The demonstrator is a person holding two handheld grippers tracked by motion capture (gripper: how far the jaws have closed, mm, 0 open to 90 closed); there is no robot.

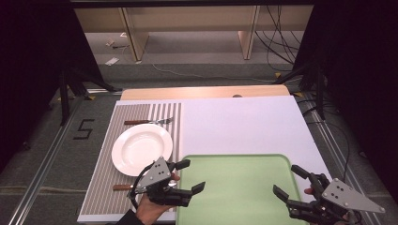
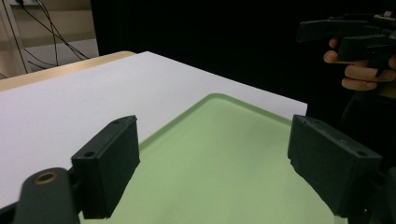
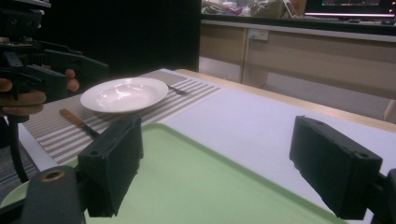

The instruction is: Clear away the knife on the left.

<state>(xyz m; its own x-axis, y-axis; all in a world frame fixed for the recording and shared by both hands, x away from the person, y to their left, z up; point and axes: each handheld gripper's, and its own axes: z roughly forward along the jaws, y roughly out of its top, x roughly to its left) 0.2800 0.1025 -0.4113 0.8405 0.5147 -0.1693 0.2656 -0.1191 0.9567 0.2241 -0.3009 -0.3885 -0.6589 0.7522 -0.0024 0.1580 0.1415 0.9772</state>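
Note:
A pale green tray (image 1: 234,187) lies at the near edge of the white table top (image 1: 239,126). My left gripper (image 1: 191,175) hovers over the tray's left rim, open and holding nothing. My right gripper (image 1: 289,181) stands open at the tray's right rim, also holding nothing. In the left gripper view the two black jaws (image 2: 219,168) frame the tray (image 2: 224,140), with the right gripper (image 2: 322,39) beyond. In the right gripper view the wide-apart jaws (image 3: 217,172) look across the tray (image 3: 187,186) toward the left gripper (image 3: 60,70).
A striped placemat (image 1: 101,187) lies left of the tray. On it are a white plate (image 1: 141,149), a fork (image 1: 148,122) behind the plate and a wooden-handled knife (image 1: 123,187) in front, under my left hand. Cables and tripod legs stand on the floor around the table.

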